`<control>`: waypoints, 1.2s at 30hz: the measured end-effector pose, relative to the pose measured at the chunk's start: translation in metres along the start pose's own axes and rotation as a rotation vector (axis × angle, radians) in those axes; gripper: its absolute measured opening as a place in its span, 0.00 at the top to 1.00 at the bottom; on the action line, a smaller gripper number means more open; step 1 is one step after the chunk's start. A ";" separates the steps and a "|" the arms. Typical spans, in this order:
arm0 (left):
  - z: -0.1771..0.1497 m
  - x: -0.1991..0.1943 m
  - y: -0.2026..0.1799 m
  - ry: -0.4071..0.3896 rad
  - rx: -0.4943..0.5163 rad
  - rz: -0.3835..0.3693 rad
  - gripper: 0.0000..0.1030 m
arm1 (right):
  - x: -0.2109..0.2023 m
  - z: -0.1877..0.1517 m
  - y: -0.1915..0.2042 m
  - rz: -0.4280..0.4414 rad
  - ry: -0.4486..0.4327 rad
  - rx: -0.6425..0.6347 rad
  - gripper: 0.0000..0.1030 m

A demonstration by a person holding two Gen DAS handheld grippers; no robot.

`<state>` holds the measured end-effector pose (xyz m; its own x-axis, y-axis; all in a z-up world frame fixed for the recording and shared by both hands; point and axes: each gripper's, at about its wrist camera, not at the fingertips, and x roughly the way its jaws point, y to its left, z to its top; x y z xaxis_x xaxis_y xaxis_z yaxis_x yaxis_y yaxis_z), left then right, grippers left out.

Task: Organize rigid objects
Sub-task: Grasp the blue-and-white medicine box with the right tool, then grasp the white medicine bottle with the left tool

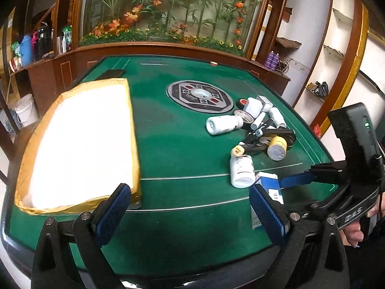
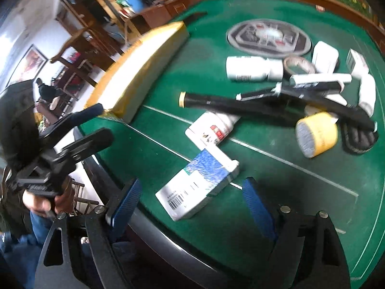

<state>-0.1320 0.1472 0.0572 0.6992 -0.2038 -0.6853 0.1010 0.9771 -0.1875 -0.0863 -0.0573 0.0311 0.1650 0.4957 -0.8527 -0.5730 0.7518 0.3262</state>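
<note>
Hovering right gripper [image 2: 190,207], jaws wide and empty, over blue-and-white box [image 2: 199,183]; probably lining up a grab. Left gripper [image 1: 190,207] gaping too. Tray [image 1: 79,142] waiting at ten o'clock.

Daylight lit both views unevenly. In the left wrist view the box [image 1: 79,142] was blown out to plain white, its inside unreadable, and the felt [image 1: 182,144] shone pale at centre. The right wrist view was smeared with motion blur, worst at the upper left and along the bottles [image 2: 255,68]. Fisheye bending curved the table rim, and the frame corners fell black.
</note>
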 end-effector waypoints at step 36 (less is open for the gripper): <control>0.031 0.122 -0.078 0.263 0.212 -0.062 0.50 | -0.005 -0.010 -0.072 -0.200 -0.077 0.030 0.64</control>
<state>-0.0329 0.0484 0.0097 0.4838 -0.2455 -0.8401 0.3020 0.9477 -0.1030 -0.0538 -0.1185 0.0076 0.3342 0.3661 -0.8685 -0.4988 0.8505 0.1666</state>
